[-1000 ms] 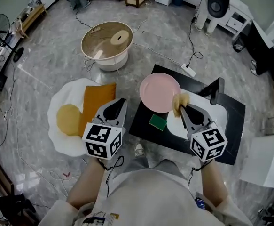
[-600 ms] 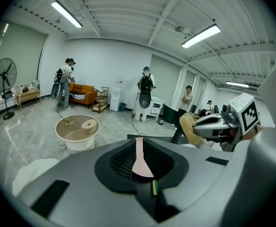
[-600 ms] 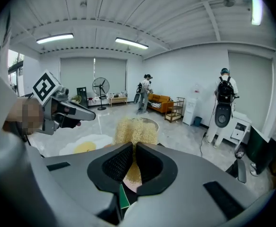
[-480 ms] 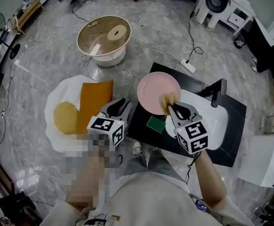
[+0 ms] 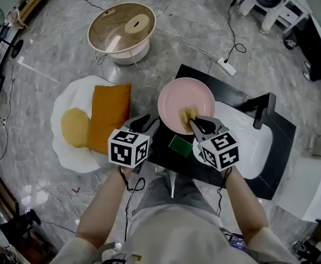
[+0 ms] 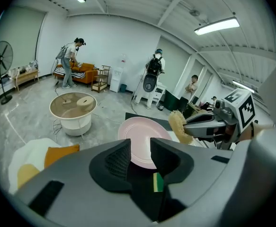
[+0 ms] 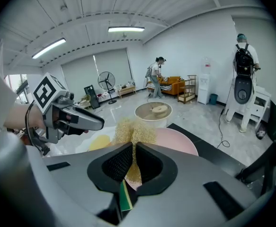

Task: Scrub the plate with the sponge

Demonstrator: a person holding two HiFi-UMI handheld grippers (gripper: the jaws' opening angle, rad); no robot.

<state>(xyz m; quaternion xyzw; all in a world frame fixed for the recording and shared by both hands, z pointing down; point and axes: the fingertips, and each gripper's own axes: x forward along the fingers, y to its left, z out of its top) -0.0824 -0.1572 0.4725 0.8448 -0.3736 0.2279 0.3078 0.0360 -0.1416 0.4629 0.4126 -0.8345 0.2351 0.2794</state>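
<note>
Left tool (image 5: 144,124) jaws just opened, empty — right tool (image 5: 196,123) clamps yellow sponge (image 5: 186,115), now lowered over pink plate (image 5: 172,98)

No legible text, labels, brands, numbers or signs anywhere

Dark grey left claw (image 5: 143,123) and right claw (image 5: 202,125) bear white cubes (image 5: 129,147) with black square markers; black cables (image 5: 128,191); pale top (image 5: 177,230).

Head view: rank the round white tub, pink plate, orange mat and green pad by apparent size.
1. Round white tub, slightly the largest.
2. Pink plate and orange mat: too alike to rank.
3. Green pad, clearly smallest.
</note>
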